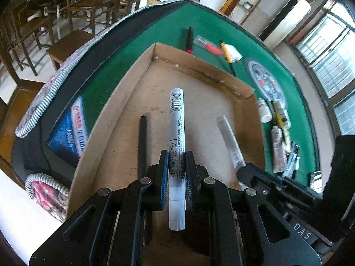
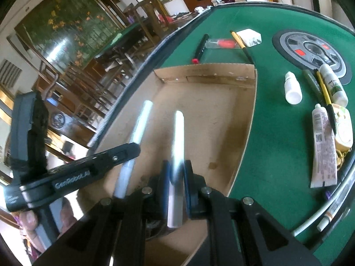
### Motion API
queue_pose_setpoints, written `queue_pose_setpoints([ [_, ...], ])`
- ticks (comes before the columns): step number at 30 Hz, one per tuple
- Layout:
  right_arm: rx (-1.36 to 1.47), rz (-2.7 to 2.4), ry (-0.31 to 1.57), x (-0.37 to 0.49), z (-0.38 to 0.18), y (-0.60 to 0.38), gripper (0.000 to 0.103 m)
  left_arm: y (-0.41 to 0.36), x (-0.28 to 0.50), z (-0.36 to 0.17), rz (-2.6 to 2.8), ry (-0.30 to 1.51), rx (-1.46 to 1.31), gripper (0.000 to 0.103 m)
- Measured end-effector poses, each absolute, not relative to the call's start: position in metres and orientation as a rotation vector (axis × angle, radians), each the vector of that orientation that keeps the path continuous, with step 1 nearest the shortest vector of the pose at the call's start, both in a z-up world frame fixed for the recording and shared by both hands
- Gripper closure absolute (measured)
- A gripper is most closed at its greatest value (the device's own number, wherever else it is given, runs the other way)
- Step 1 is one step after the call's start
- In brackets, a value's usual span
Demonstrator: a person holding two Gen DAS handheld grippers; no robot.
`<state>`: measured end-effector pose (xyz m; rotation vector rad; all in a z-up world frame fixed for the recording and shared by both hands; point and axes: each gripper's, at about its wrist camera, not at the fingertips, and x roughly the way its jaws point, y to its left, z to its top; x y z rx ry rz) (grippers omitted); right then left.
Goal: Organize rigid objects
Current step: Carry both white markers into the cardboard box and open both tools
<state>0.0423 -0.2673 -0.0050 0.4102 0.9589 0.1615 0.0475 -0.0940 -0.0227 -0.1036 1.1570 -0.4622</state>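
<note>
Your left gripper (image 1: 176, 161) has its fingers clenched on a white marker (image 1: 176, 133), gripped near mid-barrel over the cardboard tray (image 1: 124, 102); whether the marker touches the tray floor cannot be told. Your right gripper (image 2: 176, 170) grasps a second white marker (image 2: 177, 133) in the same manner, but that view is motion-blurred and the barrel's print is unreadable. In the left view this second marker's near end is hidden behind the right gripper's body. The left view alone shows a black pen (image 1: 142, 141) lying in the tray left of the held marker, its near end cut off by the fingers; the right view does not show it. The right view alone gives a clear look at the green bench (image 2: 273, 155) to the right of the tray: a small white bottle (image 2: 292, 88), a white tube (image 2: 324, 150) and a round dial plate (image 2: 310, 51), which the left view renders small and smeared. Both views show a black marker with a red tip (image 2: 200, 47), a red-handled tool (image 2: 221, 43) and a yellow pen (image 2: 240, 43) on the bench beyond the tray's far wall.
</note>
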Motion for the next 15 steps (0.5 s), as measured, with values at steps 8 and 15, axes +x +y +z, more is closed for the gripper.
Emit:
queue_pose_setpoints([
  [8, 0.338, 0.122, 0.996, 0.049, -0.012, -0.257, 0.093, -0.097, 0.046, -0.034, -0.435, 1.189, -0.047, 0.089],
  [15, 0.266, 0.088, 1.009, 0.049, -0.016, -0.247, 0.092, -0.1, 0.043, -0.034, -0.429, 1.179, -0.022, 0.089],
])
